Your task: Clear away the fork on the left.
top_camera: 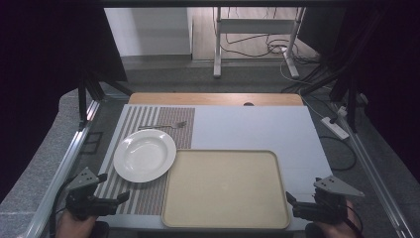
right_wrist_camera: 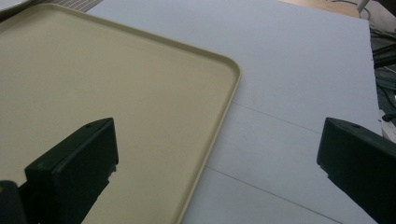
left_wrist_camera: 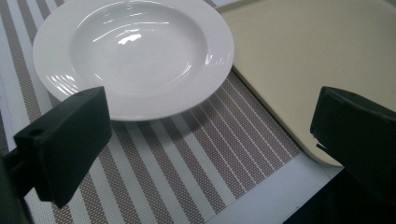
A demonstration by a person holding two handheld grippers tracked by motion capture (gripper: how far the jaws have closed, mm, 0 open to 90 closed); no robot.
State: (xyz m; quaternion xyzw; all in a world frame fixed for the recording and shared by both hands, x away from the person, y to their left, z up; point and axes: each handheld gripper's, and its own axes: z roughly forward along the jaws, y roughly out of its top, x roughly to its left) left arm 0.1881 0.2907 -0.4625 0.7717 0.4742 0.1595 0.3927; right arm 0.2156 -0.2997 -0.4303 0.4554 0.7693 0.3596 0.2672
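A white deep plate (top_camera: 144, 155) (left_wrist_camera: 135, 51) rests on a brown-and-white striped placemat (top_camera: 148, 196) (left_wrist_camera: 187, 158), its right edge next to a beige tray (top_camera: 225, 188) (left_wrist_camera: 317, 56) (right_wrist_camera: 93, 84) that holds nothing. A metal fork (top_camera: 166, 126) lies on the mat beyond the plate. My left gripper (top_camera: 113, 187) (left_wrist_camera: 210, 140) is open, low over the mat's near end, just short of the plate. My right gripper (top_camera: 302, 192) (right_wrist_camera: 217, 158) is open too, straddling the tray's near right edge, with nothing between its jaws.
Mat and tray sit on a white board (top_camera: 257, 129) (right_wrist_camera: 303, 70) over a wooden tabletop (top_camera: 213, 98). Metal rails (top_camera: 64, 163) run along both table sides. A power strip (top_camera: 335, 127) and cables lie on the floor at the right.
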